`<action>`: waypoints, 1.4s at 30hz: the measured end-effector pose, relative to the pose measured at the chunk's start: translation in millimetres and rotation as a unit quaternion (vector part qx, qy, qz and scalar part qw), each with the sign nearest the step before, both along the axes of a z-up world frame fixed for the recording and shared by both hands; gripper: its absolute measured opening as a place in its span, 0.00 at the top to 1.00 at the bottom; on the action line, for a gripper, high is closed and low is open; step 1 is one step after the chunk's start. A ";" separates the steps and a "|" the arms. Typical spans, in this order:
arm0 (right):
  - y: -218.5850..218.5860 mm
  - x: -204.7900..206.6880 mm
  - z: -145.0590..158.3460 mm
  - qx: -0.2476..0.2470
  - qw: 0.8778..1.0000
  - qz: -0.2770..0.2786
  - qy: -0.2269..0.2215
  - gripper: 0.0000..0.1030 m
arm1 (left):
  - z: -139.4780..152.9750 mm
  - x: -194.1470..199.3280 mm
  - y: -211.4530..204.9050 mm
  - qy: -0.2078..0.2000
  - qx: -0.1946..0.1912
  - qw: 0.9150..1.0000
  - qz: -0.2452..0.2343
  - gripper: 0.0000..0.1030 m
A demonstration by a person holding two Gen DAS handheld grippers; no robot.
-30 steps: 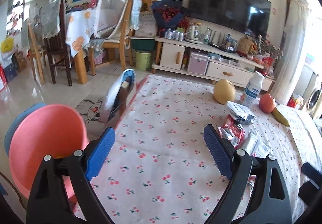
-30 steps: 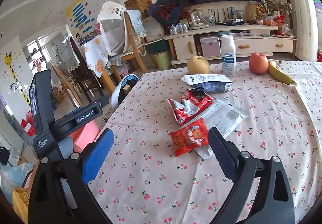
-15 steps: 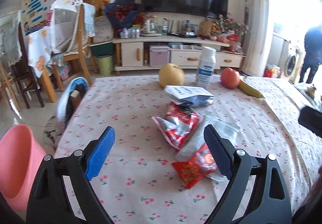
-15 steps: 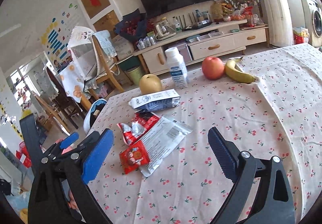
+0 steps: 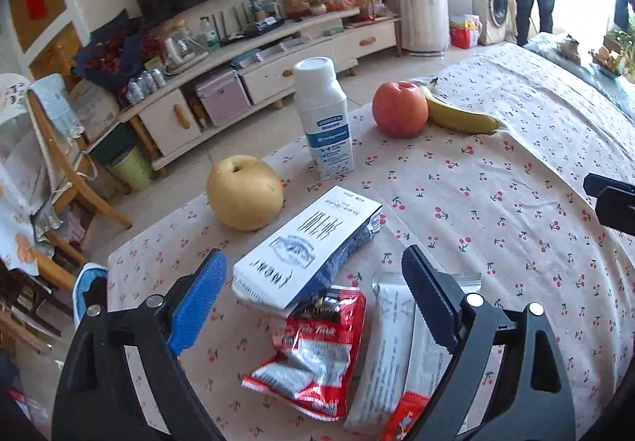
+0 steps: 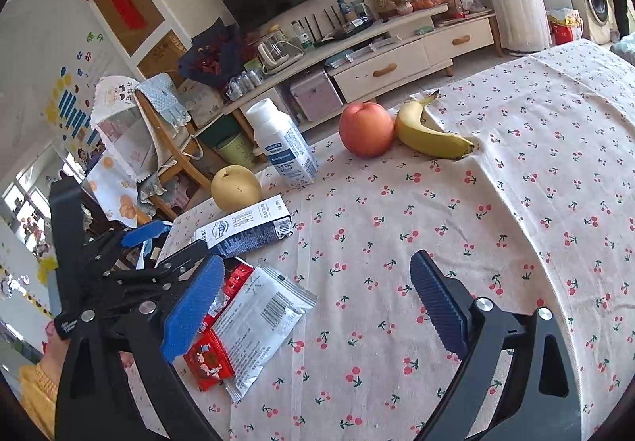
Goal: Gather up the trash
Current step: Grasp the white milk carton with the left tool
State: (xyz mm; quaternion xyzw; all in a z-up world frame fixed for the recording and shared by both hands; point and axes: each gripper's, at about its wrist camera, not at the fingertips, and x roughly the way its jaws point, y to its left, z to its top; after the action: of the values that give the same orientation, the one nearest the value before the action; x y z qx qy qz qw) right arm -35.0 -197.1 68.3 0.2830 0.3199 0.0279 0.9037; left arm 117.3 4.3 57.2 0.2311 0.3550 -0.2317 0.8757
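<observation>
Nothing collected yet. Left gripper (image 5: 313,278) and right gripper (image 6: 313,300) both released, nothing held. Trash left on desk (image 6: 516,203): flattened carton (image 5: 305,246), red wrapper (image 5: 313,357), white wrapper (image 6: 258,326), small red packet (image 6: 206,359).

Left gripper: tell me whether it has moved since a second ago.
Yes. The left gripper swung from the table's left edge toward the wrappers; the carton now lies between its open jaws.
</observation>
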 end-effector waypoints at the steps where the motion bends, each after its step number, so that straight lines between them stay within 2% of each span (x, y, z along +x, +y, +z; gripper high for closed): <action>1: -2.9 3.1 -4.6 0.008 1.000 0.000 0.007 0.09 | -1.9 11.7 -5.6 0.015 0.006 1.000 -0.008 0.12; 7: -10.0 13.6 -18.3 0.033 0.999 0.007 0.030 0.09 | -31.5 63.6 -27.7 0.094 0.068 0.992 -0.040 0.12; 11: -13.9 16.5 -22.9 0.041 0.999 0.006 0.033 0.09 | -47.7 74.3 -31.4 0.127 0.085 0.987 -0.052 0.13; 13: -13.3 18.3 -23.9 0.040 0.999 0.007 0.036 0.09 | -53.3 75.0 -32.4 0.131 0.090 0.986 -0.055 0.17; 14: -12.8 19.7 -24.4 0.040 0.998 0.008 0.036 0.09 | -54.1 74.2 -32.0 0.128 0.090 0.986 -0.055 0.26; 15: -11.8 20.8 -24.9 0.041 0.998 0.011 0.038 0.09 | -54.1 73.0 -30.9 0.125 0.085 0.987 -0.055 0.31; 17: -9.3 22.3 -25.6 0.045 0.998 0.015 0.043 0.09 | -52.4 69.9 -26.1 0.125 0.066 0.989 -0.049 0.35; 20: -8.5 20.2 -22.5 0.048 0.998 0.015 0.038 0.09 | -54.3 60.1 -23.3 0.130 0.057 0.989 -0.046 0.43; 24: -10.3 16.9 -20.4 0.047 0.998 0.013 0.034 0.09 | -58.6 35.4 -21.2 0.131 0.038 0.990 -0.028 0.44; 26: -10.1 16.3 -19.9 0.045 0.998 0.012 0.034 0.09 | -59.0 19.9 -22.9 0.136 0.028 0.990 -0.029 0.44; 30: -8.8 14.7 -16.9 0.043 0.998 0.016 0.031 0.09 | -63.4 -19.4 -32.7 0.142 0.031 0.989 -0.042 0.44; 32: -7.7 13.6 -15.3 0.038 0.999 0.020 0.030 0.09 | -63.6 -34.5 -32.1 0.159 0.016 0.986 -0.040 0.45; 35: -7.4 11.0 -13.8 0.035 0.999 0.025 0.030 0.09 | -64.4 -55.6 -31.1 0.164 0.002 0.986 -0.032 0.45; 39: -3.3 9.0 -12.3 0.024 0.998 0.044 0.034 0.09 | -59.2 -78.4 -22.2 0.156 -0.031 0.987 -0.007 0.45; 42: 2.5 6.8 -11.2 0.011 0.997 0.061 0.036 0.09 | -47.3 -86.9 -2.3 0.145 -0.081 0.986 0.032 0.45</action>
State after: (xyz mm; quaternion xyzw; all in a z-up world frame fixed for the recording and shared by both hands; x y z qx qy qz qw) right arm -28.1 -194.6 57.1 0.2734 0.3683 0.0763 0.8853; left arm 30.4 2.0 9.9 0.1117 0.4652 -0.2626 0.8379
